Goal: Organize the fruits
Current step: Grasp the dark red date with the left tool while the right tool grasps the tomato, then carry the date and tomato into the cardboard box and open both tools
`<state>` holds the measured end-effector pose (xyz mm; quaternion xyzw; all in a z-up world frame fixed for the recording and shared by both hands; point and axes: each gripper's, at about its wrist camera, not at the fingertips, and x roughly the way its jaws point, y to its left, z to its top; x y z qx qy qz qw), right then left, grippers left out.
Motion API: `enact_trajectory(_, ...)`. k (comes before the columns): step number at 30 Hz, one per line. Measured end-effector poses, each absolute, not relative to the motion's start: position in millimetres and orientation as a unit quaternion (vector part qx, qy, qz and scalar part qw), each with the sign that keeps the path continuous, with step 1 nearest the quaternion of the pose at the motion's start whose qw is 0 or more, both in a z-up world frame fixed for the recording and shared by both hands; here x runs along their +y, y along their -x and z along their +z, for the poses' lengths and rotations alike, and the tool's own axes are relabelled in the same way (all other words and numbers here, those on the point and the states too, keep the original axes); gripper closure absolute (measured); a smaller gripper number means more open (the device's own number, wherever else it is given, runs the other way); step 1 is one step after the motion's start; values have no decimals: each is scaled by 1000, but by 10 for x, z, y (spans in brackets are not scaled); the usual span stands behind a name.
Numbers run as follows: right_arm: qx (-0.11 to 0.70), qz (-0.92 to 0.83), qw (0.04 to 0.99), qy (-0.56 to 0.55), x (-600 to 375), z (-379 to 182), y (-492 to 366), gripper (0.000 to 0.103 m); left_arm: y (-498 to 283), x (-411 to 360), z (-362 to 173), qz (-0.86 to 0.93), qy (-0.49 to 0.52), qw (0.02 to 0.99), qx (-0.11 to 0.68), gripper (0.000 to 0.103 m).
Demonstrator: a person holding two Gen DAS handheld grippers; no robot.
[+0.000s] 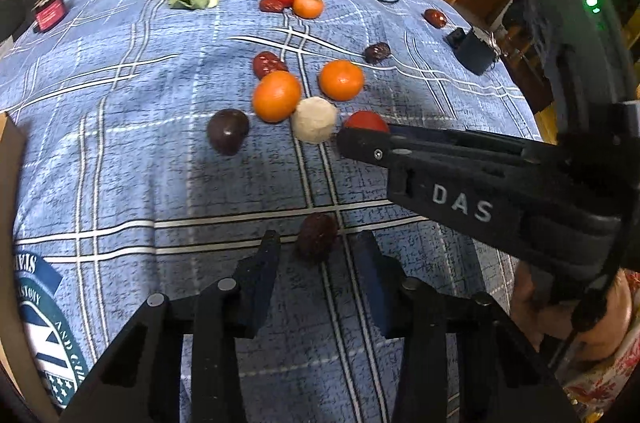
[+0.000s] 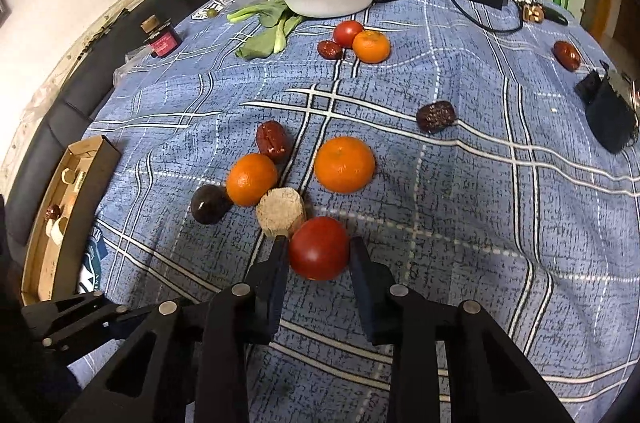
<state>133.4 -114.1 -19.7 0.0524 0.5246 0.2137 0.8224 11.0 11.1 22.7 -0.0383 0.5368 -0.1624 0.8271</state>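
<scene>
The right gripper (image 2: pixel 319 249) is clamped on a red tomato (image 2: pixel 319 247), its pads pressing both sides, apparently to lift it clear of the pale cork-like lump (image 2: pixel 281 214) it touches. The left gripper (image 1: pixel 316 247) has its fingers either side of a dark wrinkled date (image 1: pixel 317 235) but does not seem to pinch it yet. Beyond lie two oranges (image 2: pixel 345 164), more dates and a dark round fruit (image 2: pixel 208 209) scattered on the blue checked tablecloth (image 2: pixel 460 223), likely awaiting sorting by kind. The right gripper's body reads "DAS"; the cloth's printed emblem is only partly legible.
</scene>
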Motion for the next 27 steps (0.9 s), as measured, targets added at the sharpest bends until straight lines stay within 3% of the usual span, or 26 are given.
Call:
enact_trajectory(2,526,210,822,-61,-1174,-188,-1299,71,-107,82,225,-162,26,829,535,72)
enact_trajectory(3,527,208,822,-64,-1189,-179,-1284,71,-108,85,219,-164,26,827,537,86)
enact_trajectory(16,518,216,823,-84,-974,111,-995,71,94,890,491,-141,130,834,517,85)
enact_trajectory(27,498,334,797,-75,360,587,-643,70,602,2297,898,-42,163,861,480,84)
